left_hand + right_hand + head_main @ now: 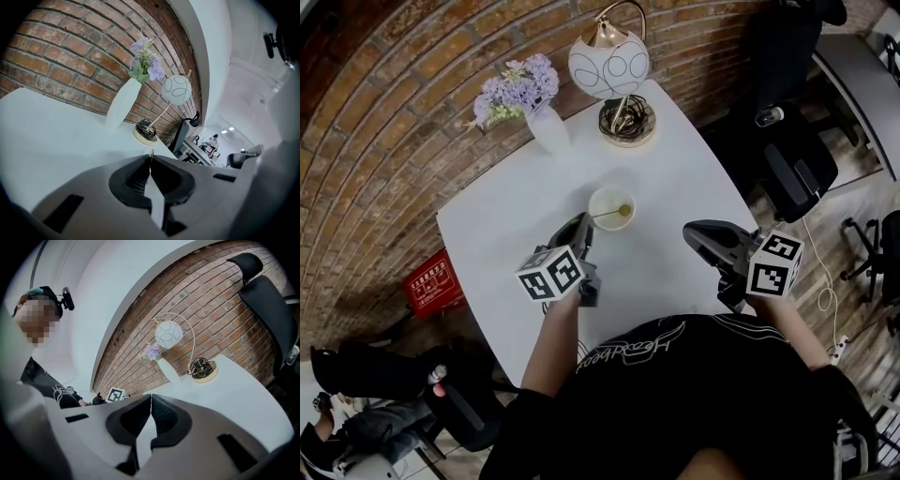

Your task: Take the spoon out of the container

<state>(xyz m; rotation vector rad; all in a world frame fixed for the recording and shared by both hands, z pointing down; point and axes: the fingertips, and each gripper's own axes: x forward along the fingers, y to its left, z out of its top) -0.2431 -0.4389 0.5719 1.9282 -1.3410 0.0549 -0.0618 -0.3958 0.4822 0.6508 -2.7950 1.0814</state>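
Observation:
A small white bowl [612, 206] stands in the middle of the white table [506, 225]. A thin golden spoon [614, 213] lies in it, its handle reaching out over the rim toward me. My left gripper [584, 225] is at the near left of the bowl, shut on the handle's end. In the left gripper view the handle's golden tip [151, 153] pokes up between the closed jaws of the left gripper [151, 160], which hide the bowl. My right gripper [698, 234] hovers over the table to the right of the bowl, apart from it. The right gripper [151, 398] is shut with nothing in it.
A white vase with purple flowers [546, 127] and a gold-based globe lamp [614, 70] stand at the table's far side by the brick wall. A black office chair [797, 159] is off the right edge, and a red box [431, 281] sits on the floor at left.

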